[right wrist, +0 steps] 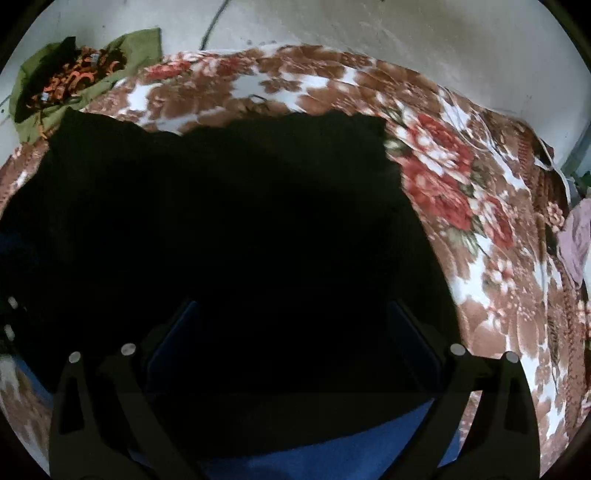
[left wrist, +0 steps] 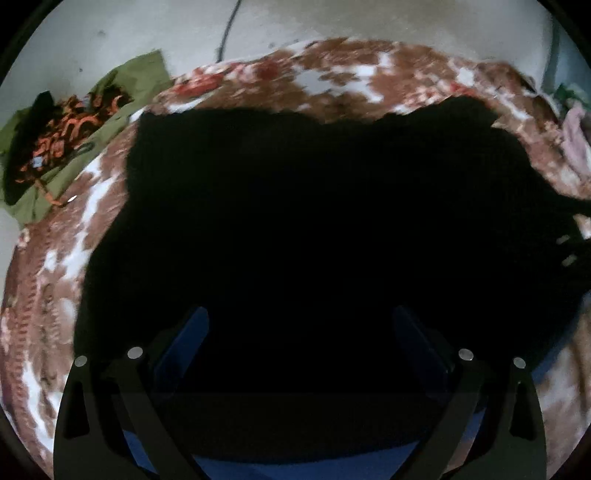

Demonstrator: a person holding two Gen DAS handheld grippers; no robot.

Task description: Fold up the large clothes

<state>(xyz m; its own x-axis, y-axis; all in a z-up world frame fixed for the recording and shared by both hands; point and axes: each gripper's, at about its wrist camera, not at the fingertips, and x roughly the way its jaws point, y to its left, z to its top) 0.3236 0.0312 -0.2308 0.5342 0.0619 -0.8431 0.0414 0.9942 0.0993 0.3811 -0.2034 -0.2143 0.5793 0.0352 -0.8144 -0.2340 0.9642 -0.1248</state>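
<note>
A large black garment lies spread on a brown, white and red floral blanket. It also fills the middle of the right wrist view, over the same blanket. My left gripper is open, its blue-padded fingers wide apart just above the garment's near part. My right gripper is open too, its fingers spread over the garment's near edge. Neither holds anything. The right gripper shows at the right edge of the left wrist view. The garment's folds are too dark to make out.
A green cloth with an orange-patterned item lies at the far left of the bed, also in the right wrist view. Pink clothing lies at the right edge. A pale wall with a dark cable runs behind. Blue fabric shows below the grippers.
</note>
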